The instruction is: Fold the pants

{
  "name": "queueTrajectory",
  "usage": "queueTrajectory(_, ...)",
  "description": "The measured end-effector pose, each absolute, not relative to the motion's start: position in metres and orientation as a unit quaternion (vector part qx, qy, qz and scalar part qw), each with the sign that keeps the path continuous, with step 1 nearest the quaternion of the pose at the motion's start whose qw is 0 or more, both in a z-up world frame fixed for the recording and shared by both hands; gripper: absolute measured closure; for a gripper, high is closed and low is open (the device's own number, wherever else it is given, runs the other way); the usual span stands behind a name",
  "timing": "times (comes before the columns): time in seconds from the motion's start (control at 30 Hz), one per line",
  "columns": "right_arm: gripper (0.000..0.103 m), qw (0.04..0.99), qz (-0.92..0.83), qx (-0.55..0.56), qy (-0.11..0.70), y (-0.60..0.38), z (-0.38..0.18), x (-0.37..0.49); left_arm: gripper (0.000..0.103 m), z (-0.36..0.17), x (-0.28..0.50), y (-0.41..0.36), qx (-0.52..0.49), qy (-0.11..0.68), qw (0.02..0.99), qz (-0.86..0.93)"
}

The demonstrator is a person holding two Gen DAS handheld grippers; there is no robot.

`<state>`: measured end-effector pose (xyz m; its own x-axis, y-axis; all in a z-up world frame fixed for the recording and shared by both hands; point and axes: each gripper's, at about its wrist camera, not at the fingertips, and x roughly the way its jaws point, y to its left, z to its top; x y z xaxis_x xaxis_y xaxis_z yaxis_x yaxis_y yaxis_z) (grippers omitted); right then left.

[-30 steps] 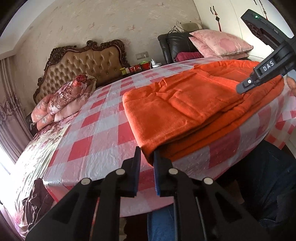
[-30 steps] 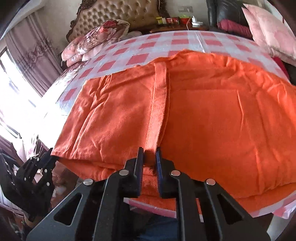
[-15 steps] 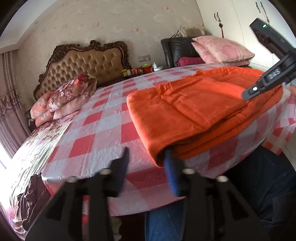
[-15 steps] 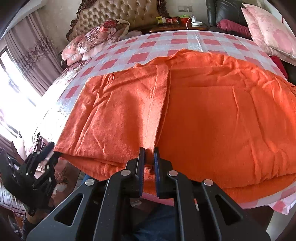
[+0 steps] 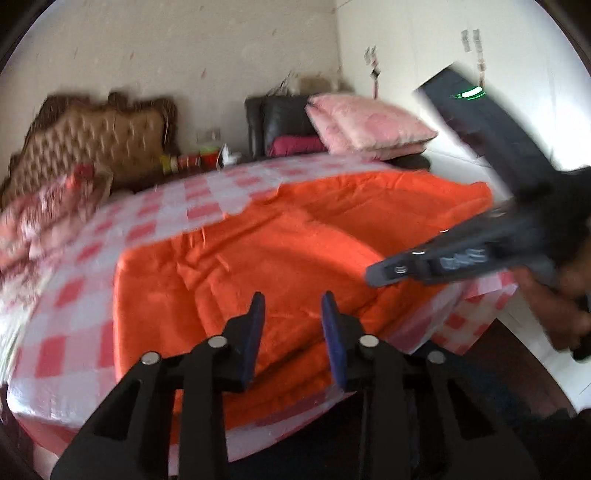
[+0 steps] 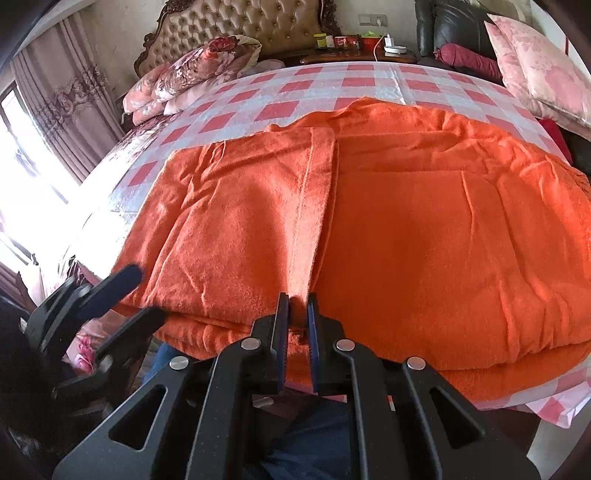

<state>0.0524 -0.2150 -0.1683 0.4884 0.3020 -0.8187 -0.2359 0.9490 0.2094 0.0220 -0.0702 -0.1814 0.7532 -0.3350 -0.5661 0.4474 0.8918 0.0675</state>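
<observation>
The bed (image 6: 258, 96) is covered by a red-and-white checked sheet (image 6: 354, 83) that hangs over its near edge. The orange pants (image 6: 406, 240) lie folded directly on the sheet, in stacked layers, near the front edge, with a seam strip running from front to back across the top layer. A floral quilt (image 6: 184, 74) is bundled at the head end, against the tufted headboard (image 6: 236, 29). 2 pink pillows (image 5: 369, 125) are stacked beyond the far corner; what they rest on cannot be determined.

Left gripper (image 5: 292, 325) fingers spread apart; right gripper (image 6: 297, 321) fingers nearly closed.
</observation>
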Motion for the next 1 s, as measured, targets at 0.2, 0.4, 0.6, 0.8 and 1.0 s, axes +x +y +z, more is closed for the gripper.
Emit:
queueTrajectory(0.2,0.079,0.899,0.131,-0.042,0.416,-0.205,-0.121,0.063,0.077,-0.200,0.025,-0.069,0.098,0.300,0.927,-0.202)
queueTrajectory(0.4,0.079,0.871,0.188,-0.115,0.439,-0.134,-0.129,0.157,0.077,-0.203,0.026,-0.060,0.087,0.292,0.929,-0.209)
queueTrajectory(0.6,0.063,0.868,0.116,-0.159,0.456,-0.130,-0.163,0.211,0.077,-0.200,0.021,-0.053,0.074,0.302,0.927,-0.211)
queueTrajectory(0.8,0.044,0.885,0.086,-0.098,0.446,-0.165,-0.154,0.204,0.074,-0.142,0.059,0.001,0.031,0.289,0.941,-0.175)
queueTrajectory(1.0,0.042,0.885,0.119,-0.091,0.440,-0.165,-0.149,0.170,0.075,-0.173,0.171,0.036,0.054,0.412,0.898,-0.144)
